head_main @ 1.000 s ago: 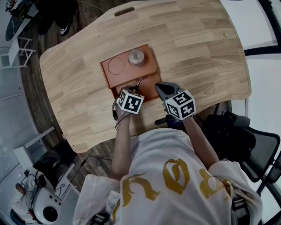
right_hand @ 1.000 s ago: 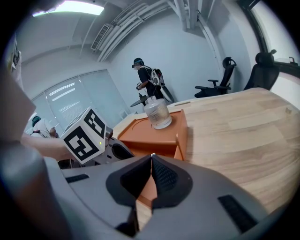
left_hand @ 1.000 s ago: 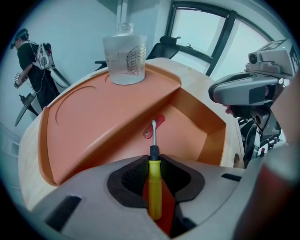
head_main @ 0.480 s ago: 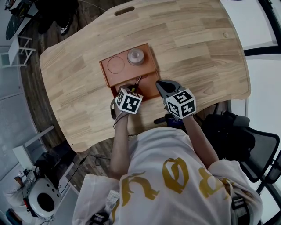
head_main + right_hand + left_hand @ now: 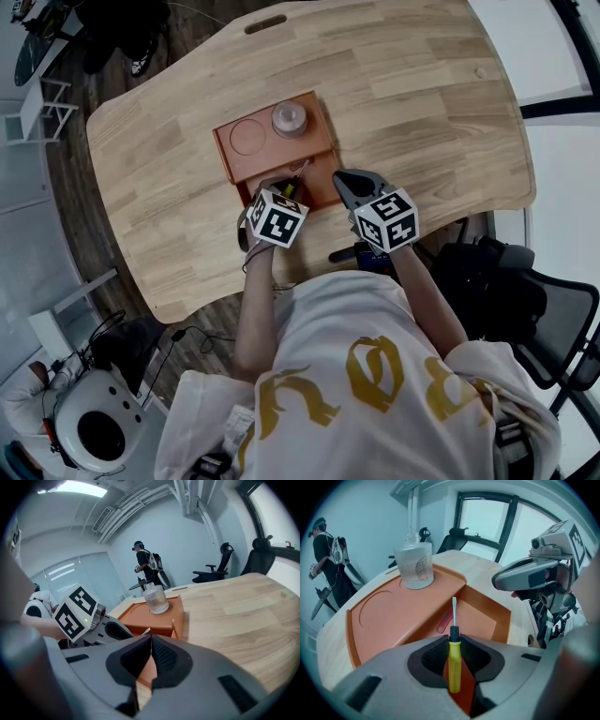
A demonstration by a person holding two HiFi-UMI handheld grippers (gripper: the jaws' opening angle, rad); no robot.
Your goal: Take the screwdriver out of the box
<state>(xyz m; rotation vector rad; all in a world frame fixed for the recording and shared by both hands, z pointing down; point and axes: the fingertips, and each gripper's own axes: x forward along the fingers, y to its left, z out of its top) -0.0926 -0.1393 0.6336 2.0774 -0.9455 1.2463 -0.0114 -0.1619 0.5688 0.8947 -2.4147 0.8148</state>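
My left gripper (image 5: 452,641) is shut on the screwdriver (image 5: 454,660): the pads clamp its yellow handle, and the metal shaft sticks up ahead of the jaws. It hangs over the open near compartment of the orange box (image 5: 485,613), where a small red piece (image 5: 445,620) lies. In the head view the left gripper (image 5: 281,190) is at the box's (image 5: 246,165) near edge, with the screwdriver (image 5: 297,174) pointing away from me. My right gripper (image 5: 341,179) (image 5: 151,641) is shut and empty, just right of the box (image 5: 161,613).
A clear glass jar (image 5: 290,119) (image 5: 414,565) stands on the box's raised far half, beside a round recess (image 5: 249,140). The wooden table (image 5: 422,103) spreads to the right. A black chair (image 5: 506,291) stands at my right. A person (image 5: 146,566) stands far off.
The left gripper has lifted a little with the screwdriver in its jaws, and its marker cube has shifted slightly. The right gripper has stayed put.
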